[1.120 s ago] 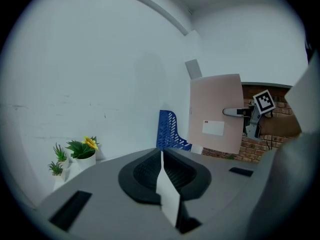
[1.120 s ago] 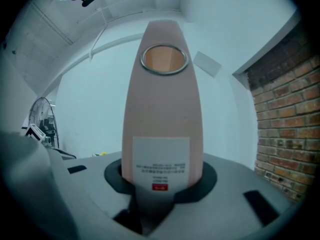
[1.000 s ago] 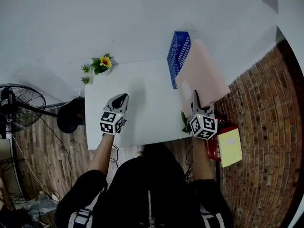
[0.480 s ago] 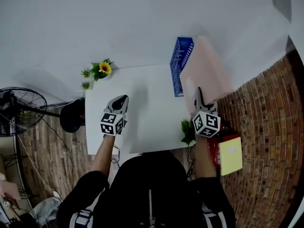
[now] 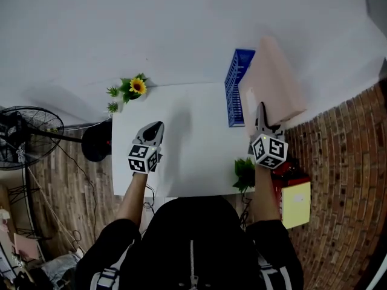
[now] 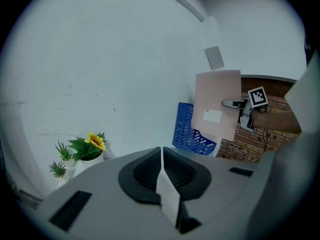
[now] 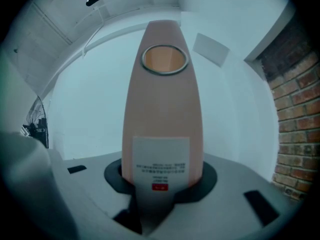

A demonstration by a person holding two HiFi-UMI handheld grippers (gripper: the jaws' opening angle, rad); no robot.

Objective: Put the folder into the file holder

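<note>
In the head view the pink folder (image 5: 273,77) is held up in the air at the table's back right corner, just right of the blue slotted file holder (image 5: 237,94). My right gripper (image 5: 261,109) is shut on the folder's near edge. The right gripper view shows the folder (image 7: 162,99) standing between the jaws, white label toward the camera. My left gripper (image 5: 156,126) rests over the white table (image 5: 193,156), shut and empty. From the left gripper view, the holder (image 6: 192,130) stands at the table's far end, the folder (image 6: 217,104) above it.
A potted sunflower (image 5: 135,87) sits at the table's back left corner and a small green plant (image 5: 245,174) at its front right edge. A red and yellow object (image 5: 293,201) lies right of the table. A fan (image 5: 23,139) stands left; a brick floor (image 5: 344,180) lies right.
The right gripper has carried the folder up and farther back, alongside the file holder's right side. The left gripper has stayed where it was.
</note>
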